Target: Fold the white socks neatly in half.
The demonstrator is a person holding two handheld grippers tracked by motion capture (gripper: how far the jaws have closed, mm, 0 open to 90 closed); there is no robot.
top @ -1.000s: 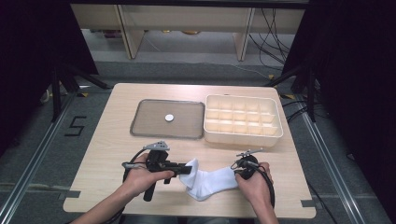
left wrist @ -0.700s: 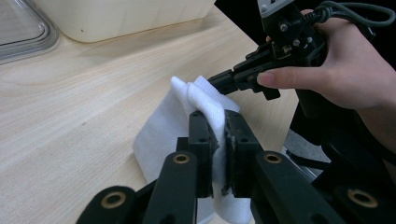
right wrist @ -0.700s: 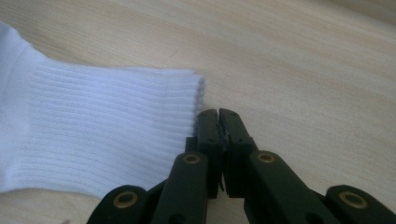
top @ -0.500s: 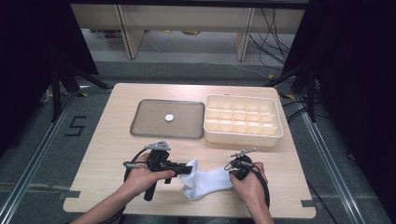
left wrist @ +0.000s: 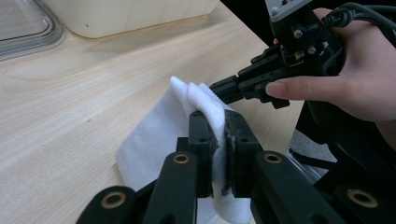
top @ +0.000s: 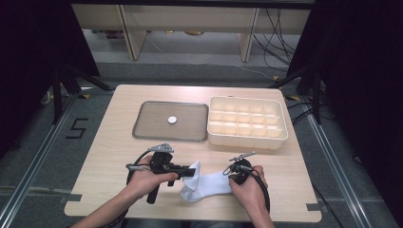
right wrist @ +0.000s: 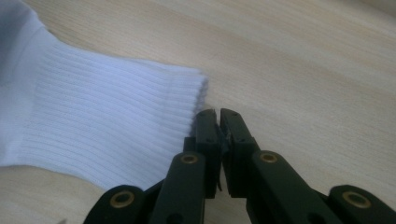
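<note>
Pinched white ribbed cotton sock (left wrist: 154, 140) in left gripper (left wrist: 218, 135), unchanged. Right gripper (right wrist: 218, 116) crept leftward to the cuff edge; jaws nearly together, holding nothing.

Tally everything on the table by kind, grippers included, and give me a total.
White sock: 1
Clear lid with a small white disc on it: 1 lid, 1 disc
Cream compartment box: 1
Grippers: 2, the left gripper and the right gripper
Total: 6
</note>
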